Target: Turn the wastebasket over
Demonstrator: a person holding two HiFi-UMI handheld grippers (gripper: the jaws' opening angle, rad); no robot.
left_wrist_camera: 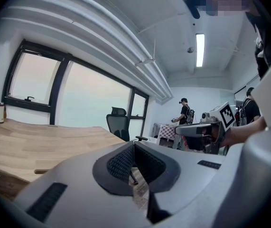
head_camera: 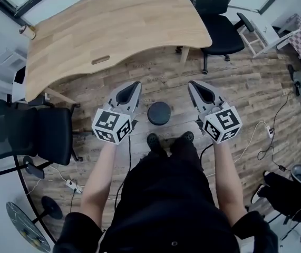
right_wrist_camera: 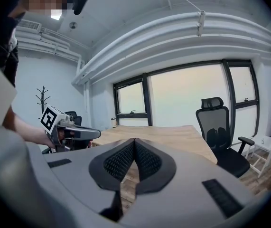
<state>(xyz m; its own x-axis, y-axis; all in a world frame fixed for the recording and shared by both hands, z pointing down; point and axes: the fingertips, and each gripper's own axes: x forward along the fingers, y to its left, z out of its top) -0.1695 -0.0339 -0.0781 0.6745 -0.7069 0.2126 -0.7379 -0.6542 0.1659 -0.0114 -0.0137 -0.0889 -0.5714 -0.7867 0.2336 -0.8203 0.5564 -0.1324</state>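
The wastebasket is seen from straight above as a dark round shape on the wooden floor. It lies at the middle of the head view, just above the person's shoes. Whether its mouth or its base faces up cannot be told from that angle, so the scene fits a basket yet to be turned as well as one already turned. The left claw and the right claw are held nearly level on either side of it, well above the floor. Both are clenched, pad against pad, and nothing is gripped between them, as each gripper view confirms.

The risks are judged as follows. A round, smooth wall offers little to two narrow jaws, so a pinch on the rim could slip. The basket could then be dropped or sent rolling toward the legs of the wooden surface at the upper left. If tipped by one claw alone, it could be knocked against the shoes. Any contents, none of which are visible, would be spilled.
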